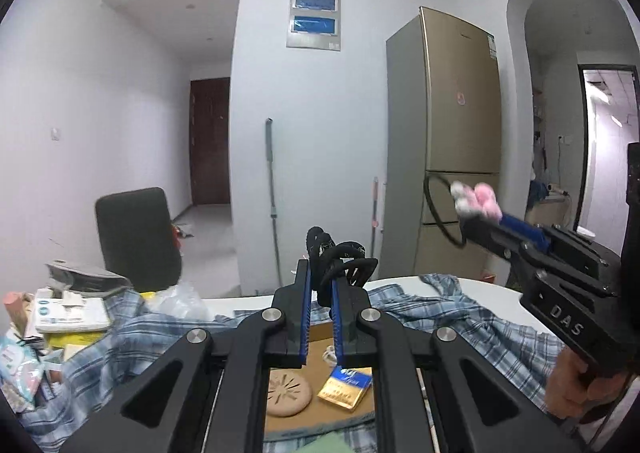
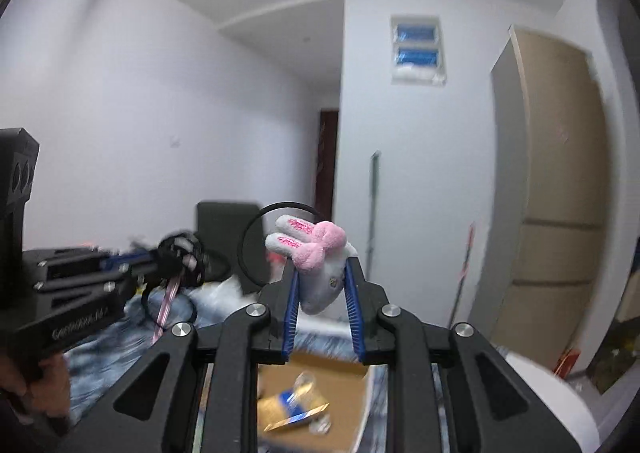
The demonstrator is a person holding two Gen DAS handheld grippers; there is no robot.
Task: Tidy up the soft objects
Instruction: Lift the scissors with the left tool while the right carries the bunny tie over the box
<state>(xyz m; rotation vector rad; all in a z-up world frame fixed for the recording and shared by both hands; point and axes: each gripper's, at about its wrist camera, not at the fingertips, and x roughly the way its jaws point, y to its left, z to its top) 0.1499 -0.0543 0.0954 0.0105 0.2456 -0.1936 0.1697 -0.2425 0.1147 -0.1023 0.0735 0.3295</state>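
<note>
Right wrist view: right claw [image 2: 320,285] pinches the bunny hair tie [image 2: 316,253] aloft, left claw [image 1: 320,285] grips black hair ties [image 1: 340,257]; both above the box [image 1: 320,337] on the worktop.

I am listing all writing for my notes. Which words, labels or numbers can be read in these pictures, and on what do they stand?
"DAS": on the body of the right gripper, seen from the left wrist.
Left gripper: white lettering on its body, too blurred to read.
Yellow-and-blue box: print too small to read.
Fridge: stickers unreadable.
Wall panel: label unreadable.
</note>
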